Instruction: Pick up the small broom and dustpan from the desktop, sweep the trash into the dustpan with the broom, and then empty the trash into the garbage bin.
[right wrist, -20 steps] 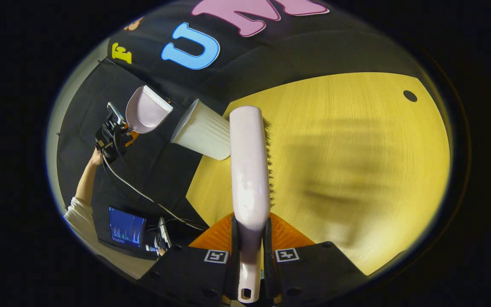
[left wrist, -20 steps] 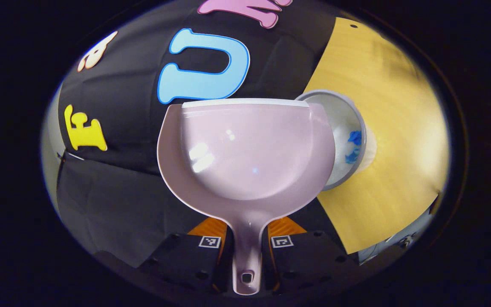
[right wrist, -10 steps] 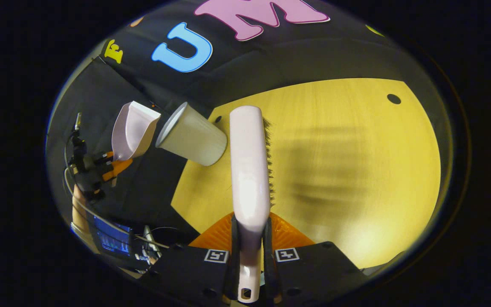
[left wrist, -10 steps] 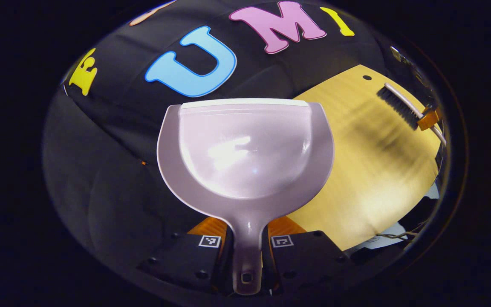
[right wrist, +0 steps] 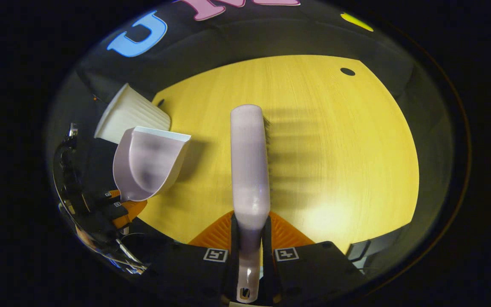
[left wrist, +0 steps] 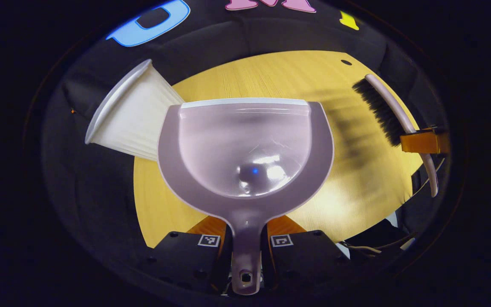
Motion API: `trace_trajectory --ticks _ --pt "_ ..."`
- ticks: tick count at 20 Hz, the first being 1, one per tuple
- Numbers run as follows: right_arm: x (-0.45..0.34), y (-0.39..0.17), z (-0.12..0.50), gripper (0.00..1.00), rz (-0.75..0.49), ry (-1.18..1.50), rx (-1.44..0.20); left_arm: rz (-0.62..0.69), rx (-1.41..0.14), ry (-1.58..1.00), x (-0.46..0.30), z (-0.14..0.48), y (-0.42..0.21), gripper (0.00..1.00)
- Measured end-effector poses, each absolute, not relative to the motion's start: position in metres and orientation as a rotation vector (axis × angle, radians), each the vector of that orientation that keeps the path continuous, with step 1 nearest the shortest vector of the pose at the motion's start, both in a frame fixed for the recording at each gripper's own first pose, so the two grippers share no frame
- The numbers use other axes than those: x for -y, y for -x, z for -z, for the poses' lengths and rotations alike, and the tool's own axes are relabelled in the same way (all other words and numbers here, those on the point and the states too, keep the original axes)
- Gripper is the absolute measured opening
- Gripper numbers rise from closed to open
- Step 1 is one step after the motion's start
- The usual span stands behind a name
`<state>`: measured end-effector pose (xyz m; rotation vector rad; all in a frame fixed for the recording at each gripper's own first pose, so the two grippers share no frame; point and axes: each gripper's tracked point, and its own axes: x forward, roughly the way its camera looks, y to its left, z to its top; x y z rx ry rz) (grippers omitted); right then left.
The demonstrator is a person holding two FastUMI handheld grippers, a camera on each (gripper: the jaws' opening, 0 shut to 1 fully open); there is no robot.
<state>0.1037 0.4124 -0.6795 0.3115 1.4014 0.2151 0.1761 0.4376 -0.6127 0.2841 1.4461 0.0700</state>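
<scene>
At frame center, the left gripper (left wrist: 245,247) clamps the empty dustpan (left wrist: 245,149) by its handle; the right gripper (right wrist: 249,260) clamps the broom (right wrist: 249,166). The garbage bin (left wrist: 130,117) sits upper left, just behind the pan, which could knock it over.

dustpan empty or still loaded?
Empty: the dustpan scoop held in the left tool shows bare pink plastic with only glare, no trash.

Ahead of me lies the yellow wood-grain counter (right wrist: 335,140), crossed by soft shadows. A small dark round hole (right wrist: 348,71) sits near its far edge, and black cloth (left wrist: 79,183) hangs around it.
</scene>
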Motion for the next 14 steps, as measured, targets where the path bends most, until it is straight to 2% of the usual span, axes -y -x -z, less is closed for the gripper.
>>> trace_trajectory --ticks 4,10,14 --pt "-0.419 -0.095 0.69 0.26 -0.142 -0.288 -1.471 -0.077 -1.533 -0.137 -0.412 0.597 -0.19 0.27" --pt "-0.411 -0.089 0.708 0.26 -0.083 -0.203 -1.514 -0.084 -1.556 -0.049 -0.408 0.56 -0.207 0.27" --pt "-0.412 -0.089 0.723 0.26 -0.045 -0.204 -1.537 -0.106 -1.574 -0.057 -0.416 0.573 -0.208 0.27"
